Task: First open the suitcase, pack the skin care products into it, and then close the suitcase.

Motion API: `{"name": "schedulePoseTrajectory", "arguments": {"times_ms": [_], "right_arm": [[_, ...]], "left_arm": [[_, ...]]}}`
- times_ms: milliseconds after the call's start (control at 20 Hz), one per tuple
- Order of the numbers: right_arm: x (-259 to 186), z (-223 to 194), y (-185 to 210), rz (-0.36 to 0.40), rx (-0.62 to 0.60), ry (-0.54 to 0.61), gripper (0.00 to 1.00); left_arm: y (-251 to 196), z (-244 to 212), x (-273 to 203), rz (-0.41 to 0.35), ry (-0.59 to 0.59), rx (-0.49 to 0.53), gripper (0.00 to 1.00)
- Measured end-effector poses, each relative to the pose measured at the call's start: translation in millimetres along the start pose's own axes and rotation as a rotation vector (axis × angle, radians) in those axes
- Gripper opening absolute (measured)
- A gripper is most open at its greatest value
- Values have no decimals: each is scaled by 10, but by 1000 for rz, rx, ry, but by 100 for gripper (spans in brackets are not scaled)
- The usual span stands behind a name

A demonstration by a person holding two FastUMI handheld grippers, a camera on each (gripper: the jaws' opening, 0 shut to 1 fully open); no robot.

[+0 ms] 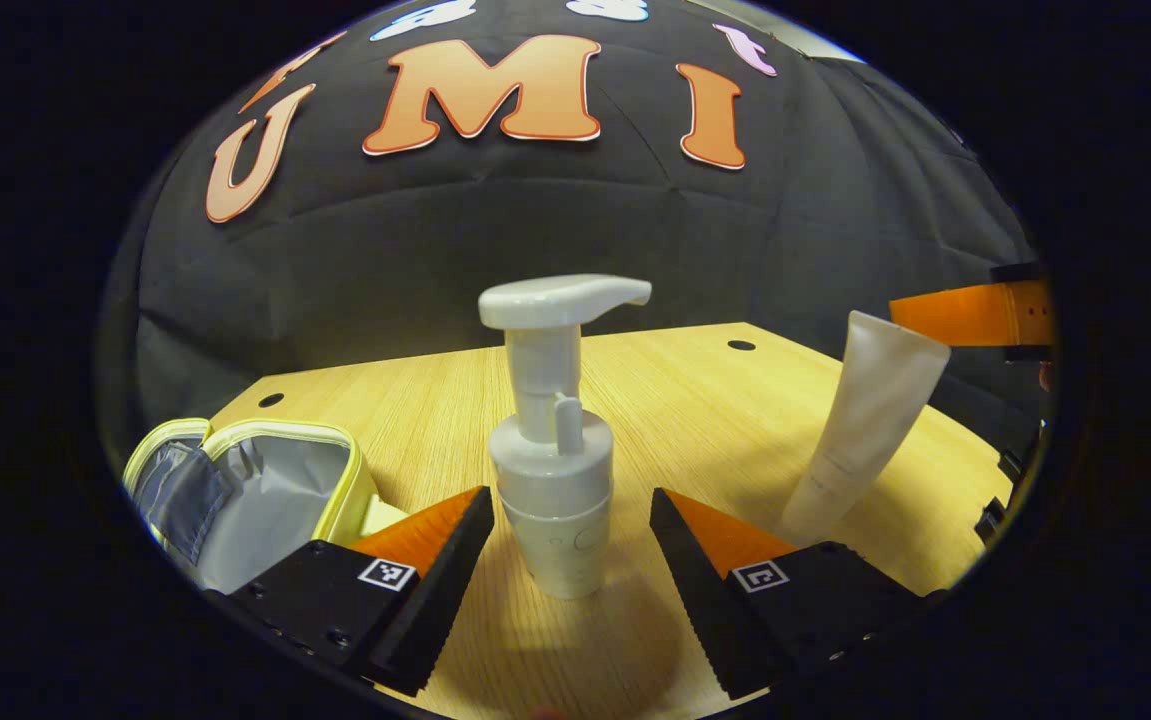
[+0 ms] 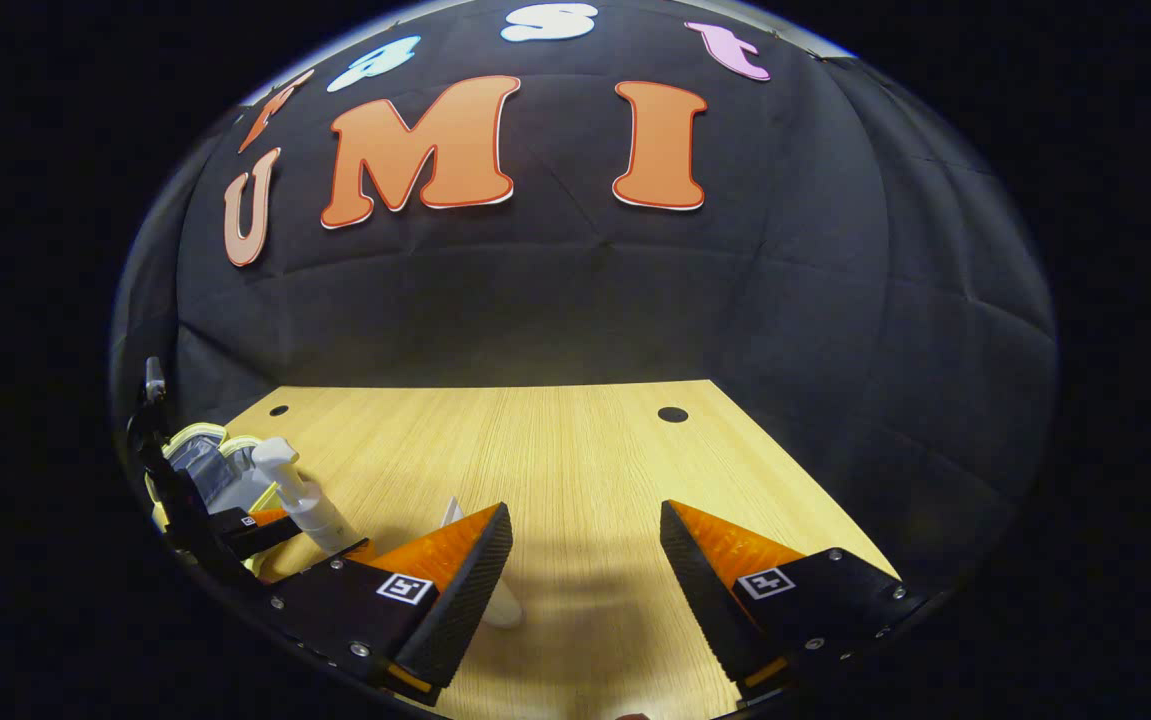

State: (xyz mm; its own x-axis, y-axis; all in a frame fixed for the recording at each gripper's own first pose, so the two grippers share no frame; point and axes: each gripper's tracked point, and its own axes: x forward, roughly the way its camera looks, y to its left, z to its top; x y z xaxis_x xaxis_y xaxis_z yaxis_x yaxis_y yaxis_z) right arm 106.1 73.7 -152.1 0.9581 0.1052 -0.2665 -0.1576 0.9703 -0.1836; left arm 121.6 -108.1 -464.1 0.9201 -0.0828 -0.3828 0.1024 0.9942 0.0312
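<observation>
Suitcase (image 1: 255, 490) lies open at the left of the table (image 1: 695, 400), its pale lining bare as far as can be seen, so packing seems yet to begin. The left hand-held gripper (image 1: 570, 545) stands wide open around the upright pump bottle (image 1: 555, 440), touching neither side, likely lining up a grasp. The tube (image 1: 865, 430) stands tilted nearby. The right hand-held gripper (image 2: 585, 560) hangs open, holding nothing.

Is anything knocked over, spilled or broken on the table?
Nothing stands out. The pump bottle stands upright between the left claw's open fingers, untouched. The tube stands on its cap, tilted a little. The yellow-edged suitcase sits open. The wooden table shows no spill.
</observation>
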Motion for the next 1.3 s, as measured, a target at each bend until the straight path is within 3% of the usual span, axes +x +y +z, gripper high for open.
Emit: {"name": "schedulePoseTrajectory", "arguments": {"times_ms": [100, 200, 300, 500, 700, 850, 1100, 1300], "right_arm": [[-18, 5, 5, 2, 1, 2, 95], [-61, 29, 32, 9, 9, 2, 95], [-126, 99, 71, 13, 16, -4, 95], [-305, 314, 219, 28, 39, -26, 95], [-518, 581, 429, 34, 81, -60, 95], [-579, 624, 533, 28, 68, -78, 95], [-465, 285, 691, 35, 18, -21, 95], [-238, -126, 710, 28, 20, 56, 95]], "left_arm": [[57, -9, 109, 25, 7, 21, 96], [14, 8, 66, -2, 30, -4, 62], [2, 78, -66, -31, 55, -48, 60], [152, 541, -512, -45, 31, 30, 58], [361, 943, -1082, -100, 35, -47, 58], [681, 1316, -1479, -132, 2, -47, 58], [1287, 1753, -2033, -35, -58, 3, 58], [1607, 1724, -2302, 25, -59, -9, 58]]}}
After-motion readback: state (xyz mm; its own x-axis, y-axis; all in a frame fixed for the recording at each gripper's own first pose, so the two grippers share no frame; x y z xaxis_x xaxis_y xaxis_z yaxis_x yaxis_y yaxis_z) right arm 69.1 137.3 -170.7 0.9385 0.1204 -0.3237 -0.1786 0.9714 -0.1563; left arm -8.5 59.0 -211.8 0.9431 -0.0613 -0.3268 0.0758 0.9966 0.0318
